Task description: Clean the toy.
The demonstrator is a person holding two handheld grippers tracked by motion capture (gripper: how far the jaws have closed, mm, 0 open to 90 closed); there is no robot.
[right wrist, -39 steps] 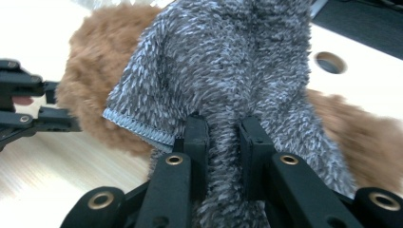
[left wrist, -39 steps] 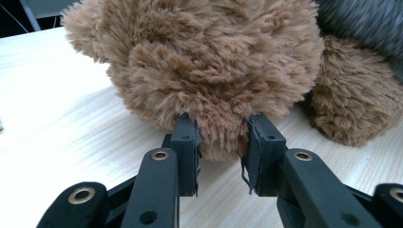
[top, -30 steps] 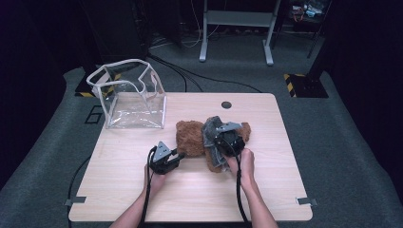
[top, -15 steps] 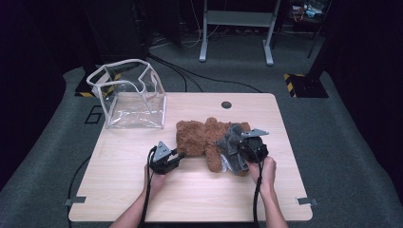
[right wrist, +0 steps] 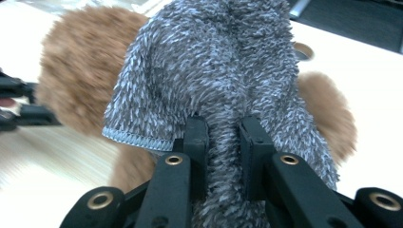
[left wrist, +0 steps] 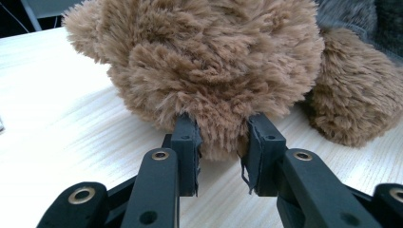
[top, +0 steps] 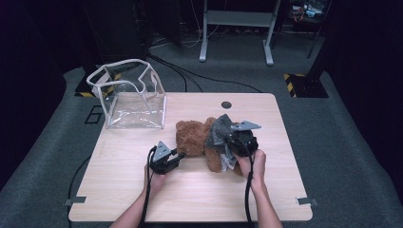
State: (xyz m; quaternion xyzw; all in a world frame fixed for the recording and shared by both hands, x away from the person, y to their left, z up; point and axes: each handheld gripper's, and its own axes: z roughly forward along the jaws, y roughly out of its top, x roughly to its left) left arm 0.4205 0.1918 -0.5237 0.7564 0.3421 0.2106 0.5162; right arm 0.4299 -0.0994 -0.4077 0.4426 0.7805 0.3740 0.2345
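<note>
Pale wooden bench [top: 142, 190] carries my brown plush teddy bear [top: 192, 137], lying lengthwise left to right mid-bench. Left gripper [left wrist: 221, 154] pinches its fur; right gripper [right wrist: 223, 142] clamps the grey fuzzy cloth [right wrist: 223, 61] draped, seemingly, over the bear's right half.

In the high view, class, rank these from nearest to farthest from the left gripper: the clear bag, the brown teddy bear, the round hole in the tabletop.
Measured from the left gripper:
1. Brown teddy bear, right at the jaws, which pinch its fur.
2. Clear bag, at the far left of the table.
3. Round hole, near the table's far edge, beyond the bear.
</note>
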